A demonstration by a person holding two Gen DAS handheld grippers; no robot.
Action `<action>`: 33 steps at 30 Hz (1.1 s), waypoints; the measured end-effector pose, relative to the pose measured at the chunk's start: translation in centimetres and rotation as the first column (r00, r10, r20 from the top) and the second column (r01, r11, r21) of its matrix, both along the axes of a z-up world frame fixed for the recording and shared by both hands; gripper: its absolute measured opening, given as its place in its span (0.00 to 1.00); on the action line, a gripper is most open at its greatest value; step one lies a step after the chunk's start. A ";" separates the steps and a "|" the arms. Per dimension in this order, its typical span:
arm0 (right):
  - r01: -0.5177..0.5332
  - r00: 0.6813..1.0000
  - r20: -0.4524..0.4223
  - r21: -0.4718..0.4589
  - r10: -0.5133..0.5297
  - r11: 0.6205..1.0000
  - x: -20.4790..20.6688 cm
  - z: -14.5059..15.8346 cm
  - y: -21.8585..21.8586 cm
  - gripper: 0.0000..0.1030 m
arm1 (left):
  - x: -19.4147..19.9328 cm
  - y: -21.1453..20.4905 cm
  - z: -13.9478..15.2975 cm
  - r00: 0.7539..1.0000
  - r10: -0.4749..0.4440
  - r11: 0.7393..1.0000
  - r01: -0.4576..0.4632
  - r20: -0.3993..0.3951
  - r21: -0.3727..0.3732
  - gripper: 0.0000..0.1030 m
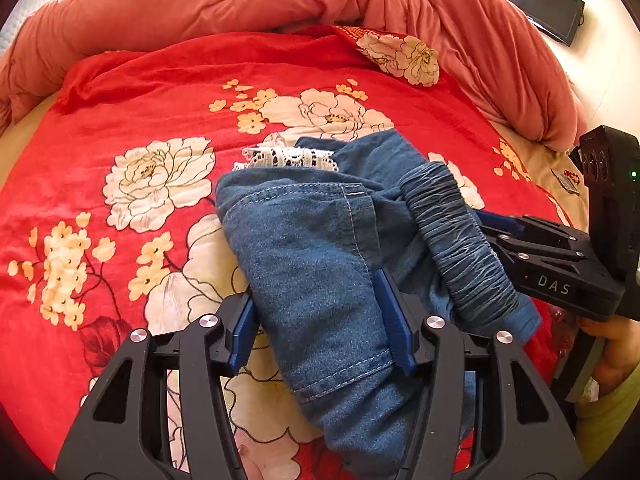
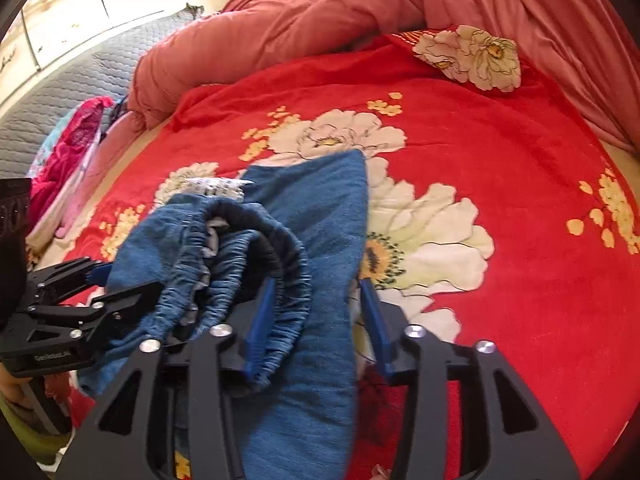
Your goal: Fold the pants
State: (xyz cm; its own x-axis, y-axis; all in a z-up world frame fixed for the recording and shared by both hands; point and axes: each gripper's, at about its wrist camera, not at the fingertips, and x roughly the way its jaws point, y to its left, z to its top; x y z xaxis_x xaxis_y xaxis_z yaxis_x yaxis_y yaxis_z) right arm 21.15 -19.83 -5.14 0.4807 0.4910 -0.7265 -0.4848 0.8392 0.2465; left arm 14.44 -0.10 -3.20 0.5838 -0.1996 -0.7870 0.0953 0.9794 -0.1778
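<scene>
Lying bunched between both spread grippers (image 1: 324, 320) (image 2: 316, 320), the pants (image 1: 320, 248) go unpinched.

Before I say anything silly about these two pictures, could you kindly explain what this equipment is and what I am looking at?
There is no robot here. A person holds a two-finger gripper in each hand, and a wide-angle camera on each one looks along its fingers. One picture comes from the left gripper, the other from the right gripper.

Blue denim pants with a gathered elastic waistband lie bunched on a red floral bedspread, with a pink quilt heaped behind.

Both grippers have denim between their blue pads. The right one's jaws stand open. Whether the left one is pinching the cloth, I cannot tell.
</scene>
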 end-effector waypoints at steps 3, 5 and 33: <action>0.024 1.000 -0.003 -0.017 -0.024 1.000 0.1 -0.1 -0.4 0.59 | -0.2 0.1 -0.1 1.000 0.006 1.000 -0.006 0.001 0.006 0.52; 0.041 0.999 -0.001 -0.037 -0.041 0.998 0.1 -0.2 -0.6 0.64 | -0.3 0.1 -0.1 1.000 0.008 1.000 -0.008 0.000 0.011 0.55; 0.135 0.984 0.119 -0.039 -0.130 0.990 -5.4 3.5 -3.1 0.94 | -4.2 1.9 2.8 0.997 0.053 0.998 -0.054 0.051 0.017 0.91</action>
State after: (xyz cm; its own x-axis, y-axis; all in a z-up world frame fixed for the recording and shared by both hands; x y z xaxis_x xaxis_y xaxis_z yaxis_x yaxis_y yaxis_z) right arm 15.79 -22.88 -1.64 0.6214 0.3839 -0.6830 -0.3912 0.9073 0.1540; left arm 10.22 1.75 -0.44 0.6321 -0.1526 -0.7597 0.0510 0.9865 -0.1558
